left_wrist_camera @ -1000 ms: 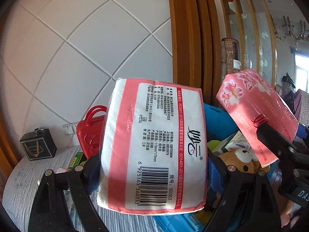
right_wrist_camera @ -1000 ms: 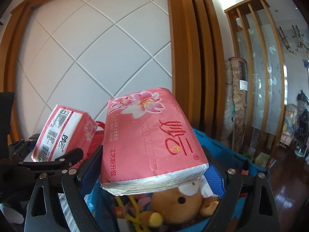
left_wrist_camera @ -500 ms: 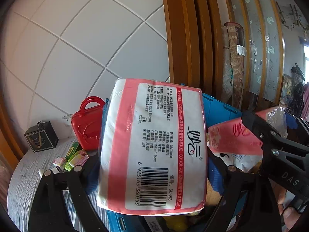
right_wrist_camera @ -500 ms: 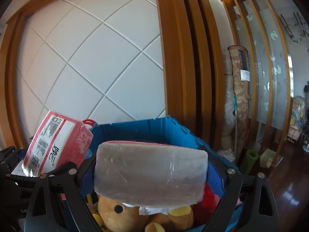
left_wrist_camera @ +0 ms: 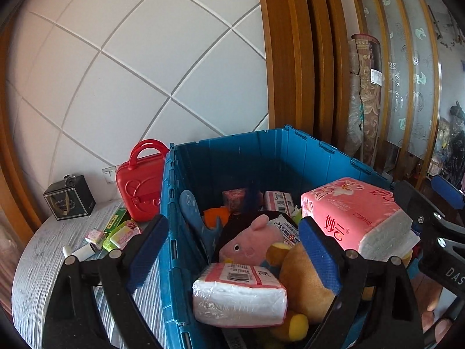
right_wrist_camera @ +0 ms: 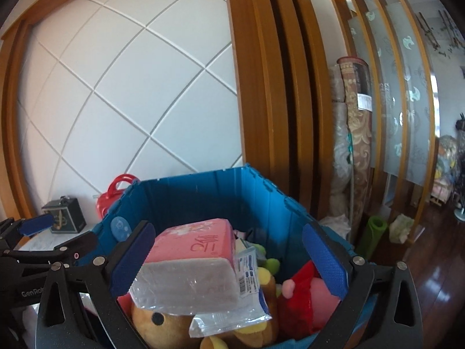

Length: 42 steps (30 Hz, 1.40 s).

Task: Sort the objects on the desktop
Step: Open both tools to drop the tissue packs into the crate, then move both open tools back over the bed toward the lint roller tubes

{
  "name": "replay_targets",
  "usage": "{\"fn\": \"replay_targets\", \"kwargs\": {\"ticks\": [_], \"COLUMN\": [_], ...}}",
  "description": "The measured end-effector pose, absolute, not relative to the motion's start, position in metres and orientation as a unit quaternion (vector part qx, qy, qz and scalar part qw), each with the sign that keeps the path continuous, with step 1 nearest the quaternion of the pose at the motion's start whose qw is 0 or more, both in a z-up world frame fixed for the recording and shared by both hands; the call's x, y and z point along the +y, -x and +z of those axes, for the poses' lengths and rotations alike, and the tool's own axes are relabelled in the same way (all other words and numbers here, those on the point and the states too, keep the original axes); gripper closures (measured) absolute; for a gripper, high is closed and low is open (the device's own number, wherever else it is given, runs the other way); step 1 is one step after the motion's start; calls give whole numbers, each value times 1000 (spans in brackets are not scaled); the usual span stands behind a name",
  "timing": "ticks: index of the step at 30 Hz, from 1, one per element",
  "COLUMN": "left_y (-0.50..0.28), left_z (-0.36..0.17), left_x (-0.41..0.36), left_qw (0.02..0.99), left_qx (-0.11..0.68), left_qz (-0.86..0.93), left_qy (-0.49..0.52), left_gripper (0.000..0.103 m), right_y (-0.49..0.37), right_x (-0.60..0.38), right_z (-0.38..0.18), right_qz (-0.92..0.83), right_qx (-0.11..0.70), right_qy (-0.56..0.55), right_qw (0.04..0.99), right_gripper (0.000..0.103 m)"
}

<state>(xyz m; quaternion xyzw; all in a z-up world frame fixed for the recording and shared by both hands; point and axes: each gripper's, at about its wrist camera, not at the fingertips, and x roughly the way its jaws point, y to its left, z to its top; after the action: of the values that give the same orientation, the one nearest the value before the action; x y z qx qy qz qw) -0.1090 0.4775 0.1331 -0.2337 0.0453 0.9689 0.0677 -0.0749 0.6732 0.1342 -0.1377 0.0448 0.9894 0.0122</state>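
Both tissue packs now lie in the blue bin (left_wrist_camera: 290, 157), one (left_wrist_camera: 239, 293) at six o'clock, the other (left_wrist_camera: 353, 212) at three, atop plush toys (left_wrist_camera: 250, 244). Both grippers, left (left_wrist_camera: 232, 253) and right (right_wrist_camera: 229, 258), have jaws wide, the right's just opened, holding nothing. Small boxes (left_wrist_camera: 116, 232) wait on the desk (left_wrist_camera: 37, 264) at nine o'clock.
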Motion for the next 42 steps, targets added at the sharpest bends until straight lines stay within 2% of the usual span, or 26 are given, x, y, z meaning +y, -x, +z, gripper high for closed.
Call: {"fn": "replay_targets", "kwargs": {"ticks": [13, 27, 35, 42], "left_y": [99, 99, 131, 167], "left_z": [135, 108, 64, 12], "left_x": [410, 209, 62, -38], "left_qw": [47, -26, -76, -103], "left_qx": [7, -45, -46, -71], "left_qz": [974, 973, 954, 928], "left_qy": [220, 224, 286, 352], "left_gripper": [11, 11, 11, 11], "right_y": [62, 62, 115, 191], "right_x": [617, 431, 290, 203], "right_z": [152, 167, 134, 65], "right_qz": [989, 982, 967, 931], "right_qx": [31, -12, -1, 26], "right_qy": [136, 124, 193, 321], "right_qw": [-49, -143, -164, -171], "right_gripper": [0, 0, 0, 0]}}
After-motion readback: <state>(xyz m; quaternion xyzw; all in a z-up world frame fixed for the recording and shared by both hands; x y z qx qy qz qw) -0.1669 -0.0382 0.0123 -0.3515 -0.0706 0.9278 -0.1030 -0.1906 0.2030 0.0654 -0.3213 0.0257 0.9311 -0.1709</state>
